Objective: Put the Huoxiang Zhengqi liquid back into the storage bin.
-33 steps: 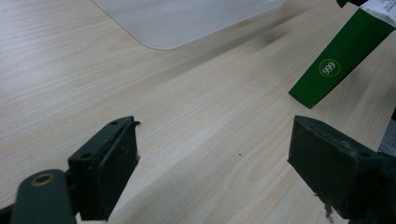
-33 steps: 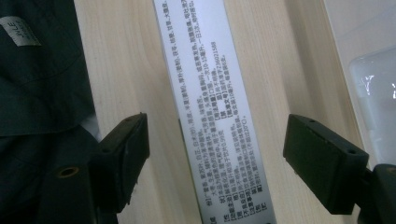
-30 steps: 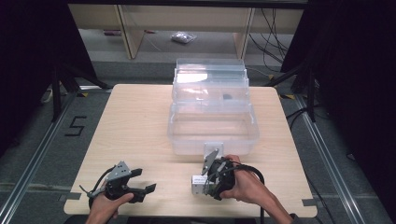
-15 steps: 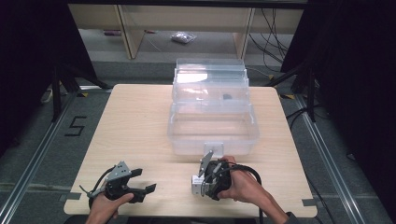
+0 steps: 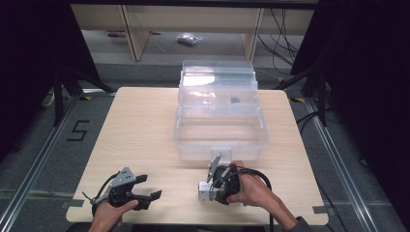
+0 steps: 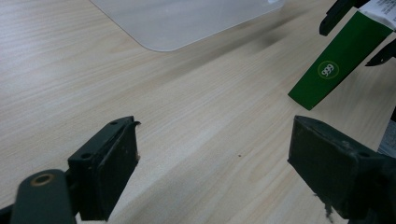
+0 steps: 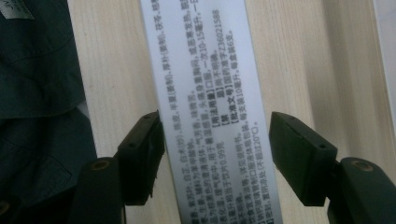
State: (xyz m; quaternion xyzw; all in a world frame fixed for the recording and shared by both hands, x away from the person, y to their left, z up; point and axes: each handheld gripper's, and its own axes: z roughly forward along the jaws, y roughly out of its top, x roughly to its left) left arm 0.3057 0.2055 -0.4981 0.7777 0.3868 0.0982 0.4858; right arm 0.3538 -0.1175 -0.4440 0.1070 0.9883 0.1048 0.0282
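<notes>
Small green-and-white printed cardboard box (image 7: 205, 112) on pale wooden surface (image 5: 140, 140), between right tongs (image 5: 209, 189), just been closing, one pad touching, grip unfinished. Left tongs (image 5: 151, 197) wide, empty. Clear plastic storage bin (image 5: 220, 140) open, box not yet inside.

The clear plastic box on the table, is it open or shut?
Open. The clear plastic box has its tiers swung back in steps, and its front tub shows no lid.

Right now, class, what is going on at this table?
A person works two tools at a wooden table. The right hand-held gripper has just been closing around a small green and white carton; one pad seems to touch it, the other has a gap. The left hand-held gripper rests open. An open clear plastic box waits behind.
</notes>
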